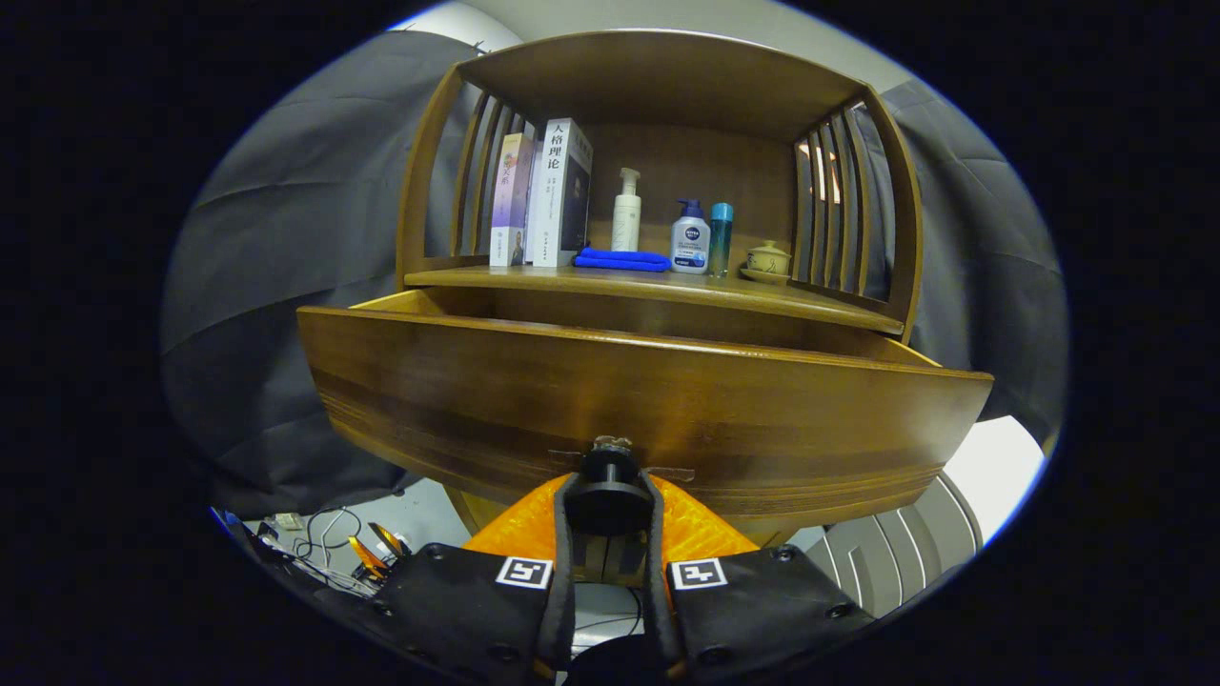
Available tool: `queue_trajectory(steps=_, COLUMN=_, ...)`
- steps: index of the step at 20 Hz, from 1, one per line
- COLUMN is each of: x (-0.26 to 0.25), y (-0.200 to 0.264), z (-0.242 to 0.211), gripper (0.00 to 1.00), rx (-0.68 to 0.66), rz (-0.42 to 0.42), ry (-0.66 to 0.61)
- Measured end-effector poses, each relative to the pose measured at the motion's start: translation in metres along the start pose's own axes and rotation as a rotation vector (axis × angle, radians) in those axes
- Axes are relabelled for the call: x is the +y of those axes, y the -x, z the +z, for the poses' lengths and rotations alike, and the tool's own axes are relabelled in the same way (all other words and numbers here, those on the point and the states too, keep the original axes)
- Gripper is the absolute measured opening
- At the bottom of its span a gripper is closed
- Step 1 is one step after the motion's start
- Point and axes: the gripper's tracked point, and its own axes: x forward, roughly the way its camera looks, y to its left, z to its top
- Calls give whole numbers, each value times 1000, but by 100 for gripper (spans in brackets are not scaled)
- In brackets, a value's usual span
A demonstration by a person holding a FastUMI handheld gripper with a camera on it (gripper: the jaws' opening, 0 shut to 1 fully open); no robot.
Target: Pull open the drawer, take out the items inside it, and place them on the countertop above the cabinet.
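We see the gripper [610, 505] at the bottom of the gripper view, its two fingers [564, 534] drawn in narrowly so that each presses against one side of the round dark knob [610, 486] on the front of a wooden drawer [648, 410]. The knob sits squarely between the fingers, so we take the grip as clenched on the knob.

The drawer stands pulled out from the cabinet, its wide curved front panel just ahead of the fingers. From this low angle we cannot tell what lies inside it; only the top rim and a strip of the inner side walls show.

Above the drawer we see the countertop [658, 286], a wooden shelf framed by slatted sides. On it, from left to right, stand several upright books [543, 195], a white pump bottle [626, 211] behind a folded blue cloth [621, 259], a second pump bottle [690, 238], a slim blue bottle [721, 236], and a small lidded ceramic cup [767, 259].
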Motion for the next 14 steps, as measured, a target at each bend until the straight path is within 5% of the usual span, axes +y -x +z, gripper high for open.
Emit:
queue_trajectory(steps=13, x=11, y=38, z=-16, gripper=32, rx=-3, rz=38, ry=45)
queue_trajectory(steps=14, x=14, y=38, z=-16, gripper=41, rx=10, rz=57, ry=38)
